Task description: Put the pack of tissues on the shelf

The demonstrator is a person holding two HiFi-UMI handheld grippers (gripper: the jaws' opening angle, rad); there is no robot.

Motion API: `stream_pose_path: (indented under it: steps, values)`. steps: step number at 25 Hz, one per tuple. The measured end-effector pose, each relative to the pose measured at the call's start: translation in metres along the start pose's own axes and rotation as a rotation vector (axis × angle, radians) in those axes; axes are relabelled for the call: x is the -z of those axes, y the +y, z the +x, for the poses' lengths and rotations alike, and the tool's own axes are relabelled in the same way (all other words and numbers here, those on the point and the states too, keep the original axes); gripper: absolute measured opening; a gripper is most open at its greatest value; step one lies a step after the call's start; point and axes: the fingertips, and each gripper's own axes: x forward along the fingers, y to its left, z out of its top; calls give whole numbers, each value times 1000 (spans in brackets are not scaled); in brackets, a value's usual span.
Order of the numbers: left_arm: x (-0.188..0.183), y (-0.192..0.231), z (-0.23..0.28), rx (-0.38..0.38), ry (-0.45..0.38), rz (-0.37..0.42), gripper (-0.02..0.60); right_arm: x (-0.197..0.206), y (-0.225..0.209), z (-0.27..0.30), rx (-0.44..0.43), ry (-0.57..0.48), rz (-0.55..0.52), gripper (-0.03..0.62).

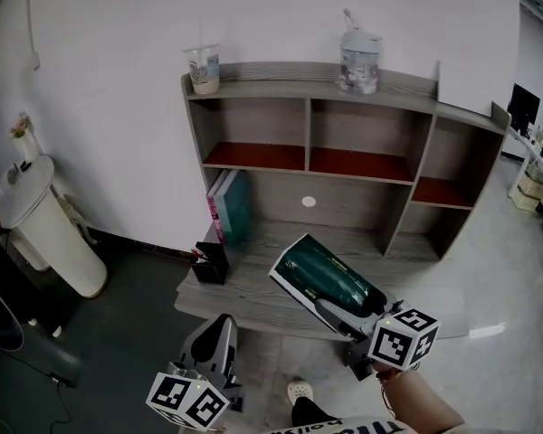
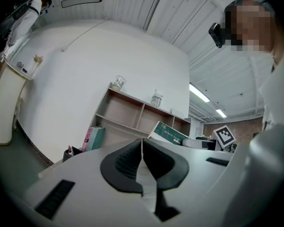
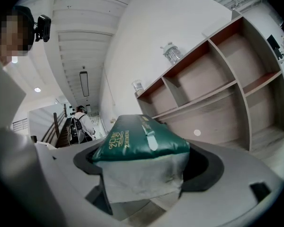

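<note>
A dark green pack of tissues [image 1: 329, 276] with a white edge is held in the air over the front of the shelf unit's bottom board [image 1: 253, 283]. My right gripper [image 1: 353, 319] is shut on its near end; in the right gripper view the pack [image 3: 142, 143] fills the space between the jaws. The wooden shelf unit [image 1: 344, 165] stands against the white wall, and several of its compartments hold nothing. My left gripper [image 1: 219, 337] hangs low at the front left, jaws pressed together with nothing in them; from there the pack [image 2: 169, 133] shows at the right.
A pink and a teal book [image 1: 228, 208] lean in the lower left compartment. A small black box [image 1: 211, 262] sits on the bottom board's left. A plastic cup [image 1: 203, 69] and a clear bottle [image 1: 358, 61] stand on top. A white cylinder bin [image 1: 50, 233] is at left.
</note>
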Motion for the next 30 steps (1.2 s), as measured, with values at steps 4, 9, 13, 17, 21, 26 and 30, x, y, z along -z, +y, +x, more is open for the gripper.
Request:
stream_pose_path:
  steps: [4,9,13,17,21,26,30]
  values:
    - [-15,22,37,-15,-24,5,23,-18,-18,36,-19,-2,-11,465]
    - [-25,40,83,-6,-24,17,23,-40,-38,78,-42,-8,-11,465]
    - [-30,55,113,-13,-29,14,23,-51,-54,104,-52,-1,-16,465]
    - [-36,63,141,-12,-40,18,23,-66,-69,124,-63,-3,-25,465]
    - [-44,72,163,-16,-61,31,23,-79,-81,145,-78,-8,-25,463]
    - [-41,81,178,-24,-60,31,23,-86,-84,162,-109,-5,-41,463]
    - [-44,94,184,-34,-56,30,23,-91,-79,174,-129,-9,-52,463]
